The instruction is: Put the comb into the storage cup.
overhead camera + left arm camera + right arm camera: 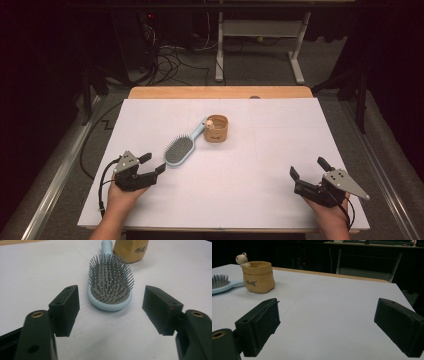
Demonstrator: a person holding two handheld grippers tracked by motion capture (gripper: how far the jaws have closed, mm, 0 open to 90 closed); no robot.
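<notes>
Hairbrush (180, 150) (bristles up) lies before the open left gripper (153, 164), handle touching a tan pot (216, 128).

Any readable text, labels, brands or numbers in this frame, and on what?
Dark script lettering on the front of the tan bag-shaped pot, seen in both gripper views: too small and blurred to read.
Hairbrush: no text visible.
White table sheet: no text visible.
Left gripper and right gripper: no markings visible on the jaws.
</notes>
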